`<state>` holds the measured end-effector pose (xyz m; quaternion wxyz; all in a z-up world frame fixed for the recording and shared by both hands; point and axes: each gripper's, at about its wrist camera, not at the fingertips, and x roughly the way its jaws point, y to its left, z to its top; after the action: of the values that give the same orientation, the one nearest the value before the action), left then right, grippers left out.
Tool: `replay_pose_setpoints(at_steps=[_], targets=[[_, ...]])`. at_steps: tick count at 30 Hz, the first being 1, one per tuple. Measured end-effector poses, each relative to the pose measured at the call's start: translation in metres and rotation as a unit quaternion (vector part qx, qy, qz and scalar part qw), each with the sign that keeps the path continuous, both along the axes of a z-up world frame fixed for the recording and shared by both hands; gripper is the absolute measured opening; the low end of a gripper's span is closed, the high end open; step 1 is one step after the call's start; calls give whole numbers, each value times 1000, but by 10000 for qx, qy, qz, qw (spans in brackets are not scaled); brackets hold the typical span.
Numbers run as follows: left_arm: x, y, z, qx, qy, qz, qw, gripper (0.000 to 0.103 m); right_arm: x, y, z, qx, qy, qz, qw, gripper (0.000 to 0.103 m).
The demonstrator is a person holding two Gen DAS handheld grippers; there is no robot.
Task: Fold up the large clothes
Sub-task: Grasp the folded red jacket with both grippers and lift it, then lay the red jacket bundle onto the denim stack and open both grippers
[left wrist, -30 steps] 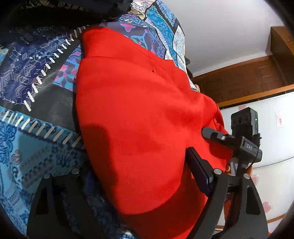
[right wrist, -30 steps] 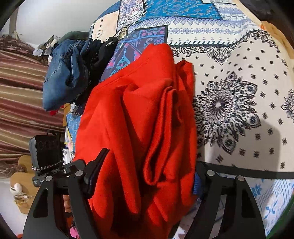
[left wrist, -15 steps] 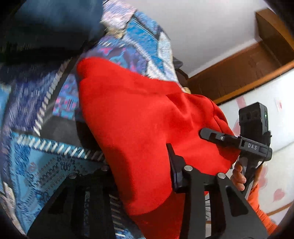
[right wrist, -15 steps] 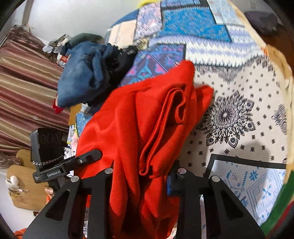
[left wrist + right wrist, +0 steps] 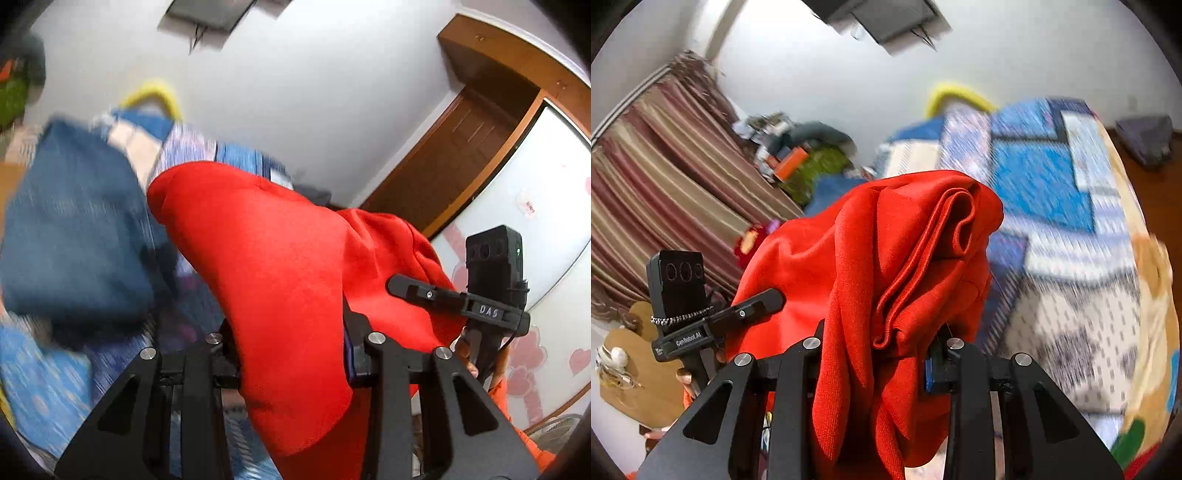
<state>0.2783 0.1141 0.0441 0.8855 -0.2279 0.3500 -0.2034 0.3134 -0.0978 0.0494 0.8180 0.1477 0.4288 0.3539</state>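
While both grippers pinch the red garment (image 5: 280, 280) and carry it clear of the patterned bedspread (image 5: 1049, 192), the step in hand looks like the lift between folds, the cloth hanging bunched between the two tools. The left gripper (image 5: 291, 354) has its jaws closed tight on a smooth edge of the fabric, and the right gripper (image 5: 882, 354) is clamped the same way on a thicker wad of it. From the right wrist you can see what the left does not: several layers doubled over into a ribbed fold (image 5: 923, 266) near the top, plus the striped curtain (image 5: 665, 177) and a heap of clutter by the wall. The left wrist instead shows a blue garment (image 5: 74, 240) lying on the bed, blurred so I would not swear it is denim, and a wooden door (image 5: 461, 147) behind. Next, I judge, the pair should spread apart to draw the cloth taut, then lower it flat onto a bare part of the bedspread.
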Motion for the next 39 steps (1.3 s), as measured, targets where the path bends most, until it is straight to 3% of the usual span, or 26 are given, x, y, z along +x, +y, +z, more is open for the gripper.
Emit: replay_pose_setpoints(at_steps=[5,10,13,16,19,20,22,23,25,27,30,32,36,39], targets=[[25,48,52,409,-464,234,9978,37,23,41,32,214,-538,105,9983,26],[55,95,73,748,-832,522,9924,37,54,93,46,437,-855,243,9951,26],[75,131,58,821,-782,735,9908,37,75,127,40,563,-912,356,9936,26],[101,171,15,749,-363,942,9921,38,96,162,15,600,-652,509,9948,27],[129,200,-45,760,402,1039,9909,40,115,195,-33,289,-293,640,9971,27],[138,213,-73,774,807,1122,9874,43,123,209,-60,129,17,720,9973,27],[144,224,-98,700,928,1182,9862,50,131,221,-101,-178,436,754,9960,30],[142,228,-102,639,907,1165,9870,53,133,224,-112,-303,452,734,9958,33],[138,229,-101,668,799,1203,9873,59,131,220,-123,-351,348,752,9959,50],[132,222,-95,1024,713,1223,9846,72,127,210,-119,-306,302,651,9969,54],[131,215,-91,1532,733,1334,9764,82,118,195,-101,-536,-7,420,9977,58],[126,212,-90,1581,795,1390,9744,83,114,185,-91,-725,-167,240,9969,65],[114,215,-88,1335,885,1610,9739,84,108,169,-88,-1088,-328,-154,9934,65],[102,208,-80,1452,769,1661,9723,84,105,169,-76,-1051,-539,-308,9925,65]])
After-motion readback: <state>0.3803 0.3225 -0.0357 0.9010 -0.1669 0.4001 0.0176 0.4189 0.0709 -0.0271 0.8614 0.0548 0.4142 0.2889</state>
